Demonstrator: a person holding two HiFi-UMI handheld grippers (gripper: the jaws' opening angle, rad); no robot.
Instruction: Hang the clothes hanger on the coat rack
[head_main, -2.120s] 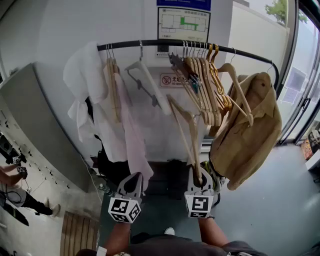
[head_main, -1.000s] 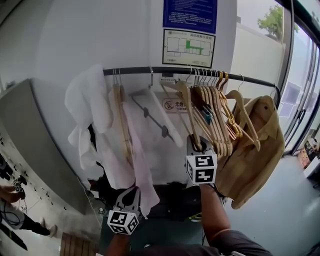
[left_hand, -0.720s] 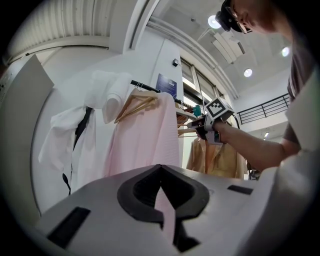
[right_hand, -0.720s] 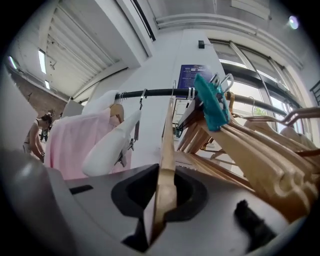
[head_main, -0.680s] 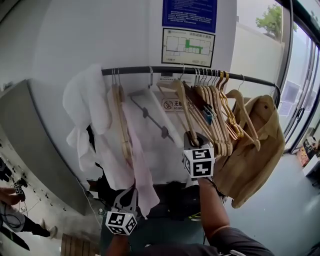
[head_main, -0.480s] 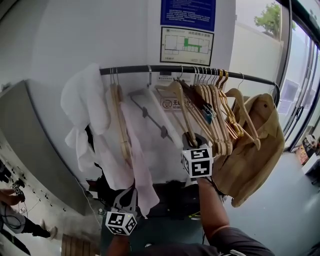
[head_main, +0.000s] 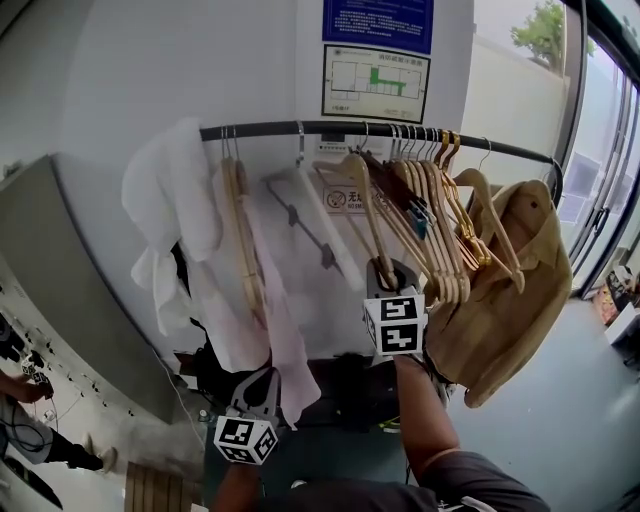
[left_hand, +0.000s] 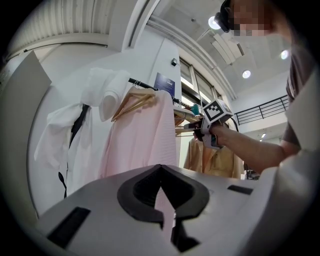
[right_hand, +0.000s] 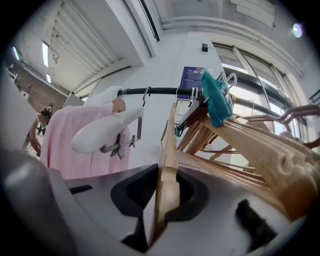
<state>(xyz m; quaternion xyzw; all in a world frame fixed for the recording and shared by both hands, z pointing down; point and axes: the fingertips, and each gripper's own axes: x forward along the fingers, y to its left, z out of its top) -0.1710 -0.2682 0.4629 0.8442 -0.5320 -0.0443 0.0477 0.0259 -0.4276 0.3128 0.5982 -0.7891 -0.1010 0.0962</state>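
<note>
A black rail (head_main: 330, 128) runs across the white wall, loaded with hangers and clothes. My right gripper (head_main: 388, 275) is raised below it, shut on the lower end of a wooden hanger (head_main: 362, 210). The hanger's arm slants up to its wire hook, which is at the rail between a white clip hanger (head_main: 320, 215) and a bunch of wooden hangers (head_main: 435, 220). In the right gripper view the wooden hanger (right_hand: 170, 145) stands edge-on between the jaws of the right gripper (right_hand: 167, 187). My left gripper (head_main: 258, 385) hangs low, shut and holding nothing, under a pink garment (head_main: 275, 300).
A white garment (head_main: 170, 200) hangs at the rail's left end and a tan jacket (head_main: 510, 280) at its right end. A grey slanted panel (head_main: 70, 270) stands at the left, glass doors (head_main: 600, 150) at the right. A teal clip (right_hand: 216, 100) sits among the wooden hangers.
The right gripper rose from beside the left gripper up to the rail with the hanger, then shifted a little left. The left gripper stayed low.
</note>
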